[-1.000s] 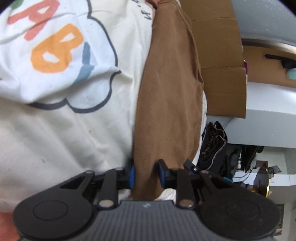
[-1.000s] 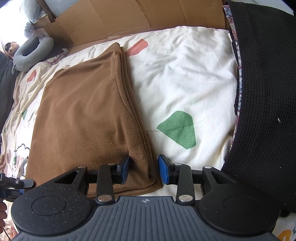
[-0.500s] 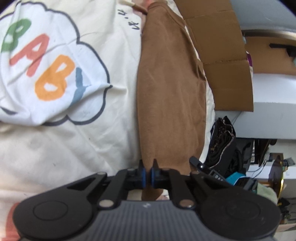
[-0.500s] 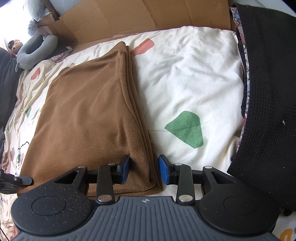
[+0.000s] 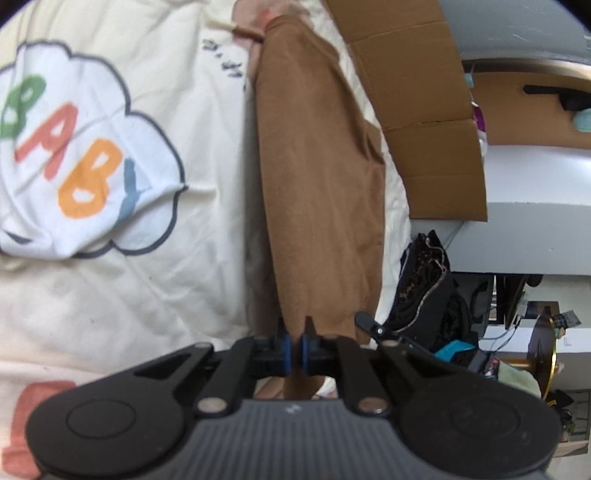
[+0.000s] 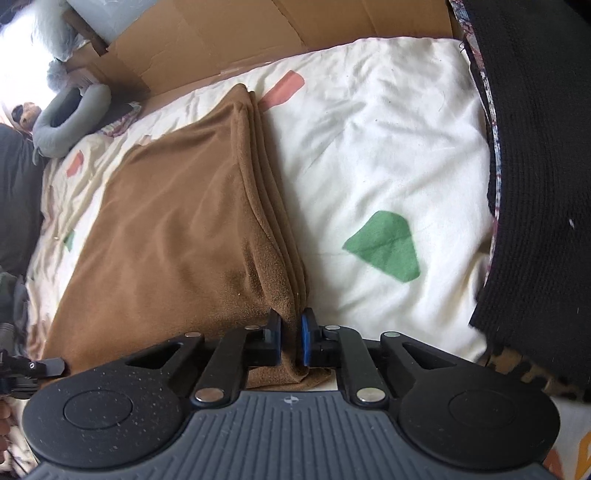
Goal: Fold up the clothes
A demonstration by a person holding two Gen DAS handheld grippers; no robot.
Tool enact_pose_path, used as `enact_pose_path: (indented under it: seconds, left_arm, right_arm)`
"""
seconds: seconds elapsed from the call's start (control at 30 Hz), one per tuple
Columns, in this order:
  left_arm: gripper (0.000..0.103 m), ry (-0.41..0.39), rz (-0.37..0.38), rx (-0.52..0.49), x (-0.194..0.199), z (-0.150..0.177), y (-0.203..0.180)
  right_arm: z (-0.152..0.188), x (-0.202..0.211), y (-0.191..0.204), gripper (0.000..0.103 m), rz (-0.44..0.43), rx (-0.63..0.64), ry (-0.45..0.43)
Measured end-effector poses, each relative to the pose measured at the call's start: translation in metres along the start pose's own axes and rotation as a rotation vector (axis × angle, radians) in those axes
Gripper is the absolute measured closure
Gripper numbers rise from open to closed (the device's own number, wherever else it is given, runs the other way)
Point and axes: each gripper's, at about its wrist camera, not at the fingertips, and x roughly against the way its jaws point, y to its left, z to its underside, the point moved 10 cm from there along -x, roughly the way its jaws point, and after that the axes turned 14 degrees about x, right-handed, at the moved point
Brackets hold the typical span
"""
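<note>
Mostly hidden: the near edge of the brown garment [image 5: 321, 192] runs under the left tool [image 5: 294, 345], and in the right wrist view the same edge runs under the right tool [image 6: 290, 341], so how far the cloth reaches past the pads cannot be told.
Cut off, left wrist view: the printed quilt [image 5: 122, 258] runs out of frame at left and bottom; only part of a red patch shows at the lower left corner.
Hard to make out: the clutter of dark things [image 5: 424, 280] beyond the bed's right edge is too small and blurred to name.
Cut off, right wrist view: the black knit cloth [image 6: 539, 155] fills the right side and leaves the frame; the grey neck pillow [image 6: 70, 118] sits at the far left by the cardboard [image 6: 258, 33].
Left tool: it points along the garment's length, its blue pads nearly together and pinching a thin corner of brown cloth.
Right tool: it sits low at the stacked folded edge, its pads narrow and clamped on several brown layers.
Other tool in view: a black tip of the right tool shows just right of the left tool's fingers.
Garment's place: it lies folded and flat on the quilt, between the "BABY" cloud print [image 5: 74, 155] and the cardboard wall.
</note>
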Motion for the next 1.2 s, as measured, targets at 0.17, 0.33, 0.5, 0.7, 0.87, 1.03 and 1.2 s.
enact_pose_path:
  seconds: [0.17, 0.33, 0.5, 0.7, 0.87, 1.03, 1.2]
  left_arm:
    - [0.098, -0.011, -0.026, -0.005, 0.020, 0.000, 0.006]
    - [0.098, -0.005, -0.070, -0.008, 0.040, 0.001, 0.021]
    - [0.098, 0.001, -0.099, 0.011, 0.059, 0.000, 0.035]
    - [0.098, 0.018, -0.112, 0.037, 0.069, 0.013, 0.047]
    - [0.098, 0.034, -0.141, 0.054, 0.075, 0.024, 0.064]
    - [0.096, 0.065, -0.188, 0.069, 0.071, 0.028, 0.081]
    - [0.076, 0.030, -0.250, 0.044, 0.075, 0.018, 0.085]
  right_arm:
    - [0.012, 0.010, 0.018, 0.095, -0.040, -0.048, 0.027]
    - [0.025, 0.018, 0.038, 0.094, -0.083, -0.077, 0.056]
    - [0.035, 0.025, 0.063, 0.094, -0.126, -0.059, 0.080]
    - [0.048, 0.034, 0.082, 0.094, -0.151, -0.060, 0.120]
    - [0.065, 0.038, 0.088, 0.094, -0.161, -0.052, 0.157]
    - [0.080, 0.038, 0.091, 0.094, -0.153, -0.039, 0.197]
    - [0.075, 0.044, 0.092, 0.073, -0.126, -0.008, 0.191]
